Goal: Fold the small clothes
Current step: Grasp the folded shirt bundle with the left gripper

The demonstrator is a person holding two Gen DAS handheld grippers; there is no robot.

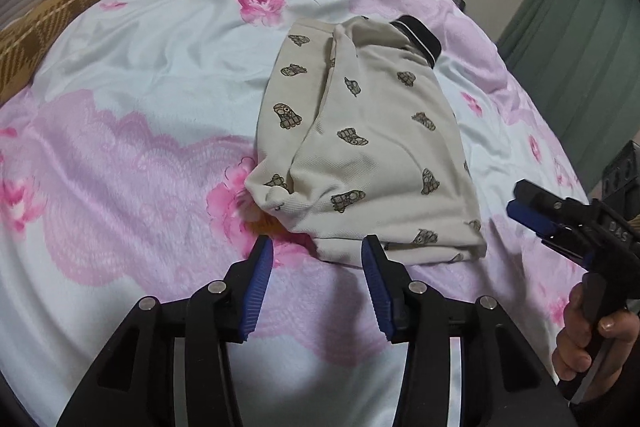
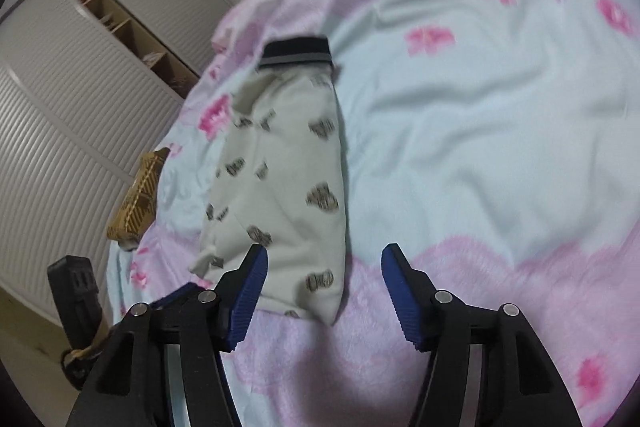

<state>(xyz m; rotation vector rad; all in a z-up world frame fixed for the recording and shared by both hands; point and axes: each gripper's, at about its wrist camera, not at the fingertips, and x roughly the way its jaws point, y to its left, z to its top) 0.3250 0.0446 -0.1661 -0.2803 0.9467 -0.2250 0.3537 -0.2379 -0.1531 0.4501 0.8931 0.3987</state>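
A small cream garment (image 1: 360, 147) with brown printed figures and a black striped collar (image 1: 420, 35) lies folded lengthwise on the bed. My left gripper (image 1: 318, 247) is open and empty, just in front of the garment's near hem. My right gripper (image 1: 520, 203) shows at the right edge, hand-held, to the right of the garment. In the right wrist view the garment (image 2: 288, 187) lies ahead and left, collar (image 2: 298, 53) at the far end. My right gripper (image 2: 324, 255) is open and empty, its left finger over the garment's near corner.
The bed has a pale blue and pink floral cover (image 1: 140, 87). A brown plaid cushion (image 1: 36, 35) lies at the left side. A white slatted wardrobe (image 2: 60, 107) stands beyond the bed. A green curtain (image 1: 580, 7) hangs at the right.
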